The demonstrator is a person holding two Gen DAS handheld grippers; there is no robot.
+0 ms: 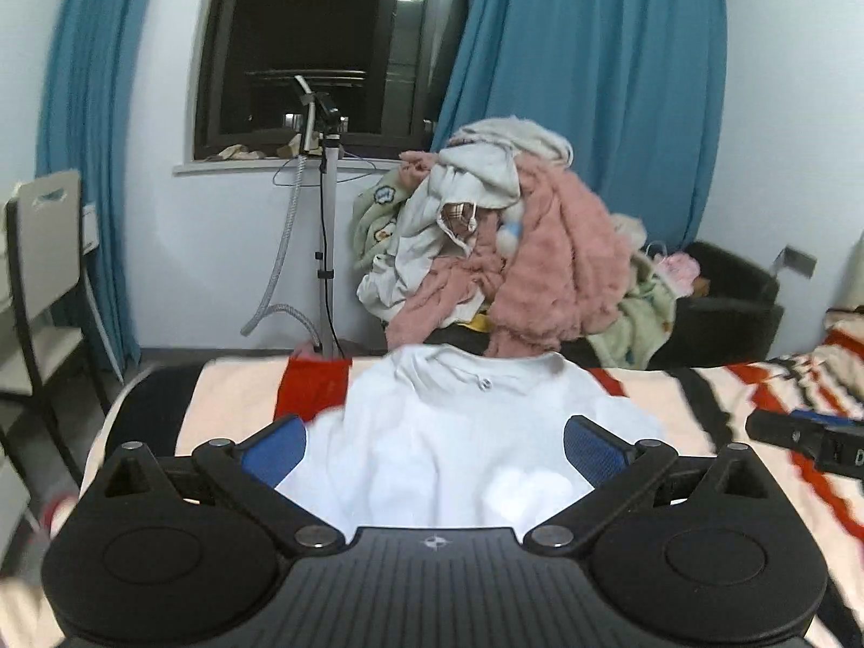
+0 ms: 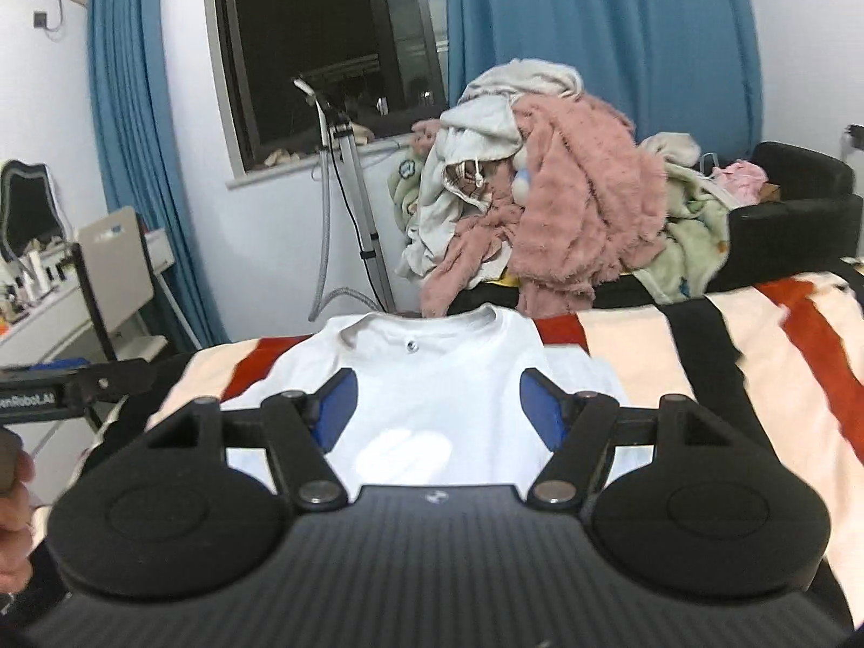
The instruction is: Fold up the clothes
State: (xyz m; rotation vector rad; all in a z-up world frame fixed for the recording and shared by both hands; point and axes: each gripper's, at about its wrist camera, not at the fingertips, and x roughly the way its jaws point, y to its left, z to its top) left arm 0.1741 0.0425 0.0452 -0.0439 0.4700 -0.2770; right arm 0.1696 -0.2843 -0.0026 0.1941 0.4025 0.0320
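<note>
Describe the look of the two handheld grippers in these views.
Both are alike: a matte black ribbed body with a small emblem, two round black housings, black linkage bars on silver pivot pins, and blue finger pads. The left gripper shows them widest; the right gripper matches. White lettering marks the left gripper's side in the right wrist view.

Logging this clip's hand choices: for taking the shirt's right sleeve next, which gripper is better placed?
Probably the right gripper. In its view the white T-shirt lies flat on the striped blanket, its right sleeve showing just beyond the right finger. The left gripper, also open and empty, sits further left.
</note>
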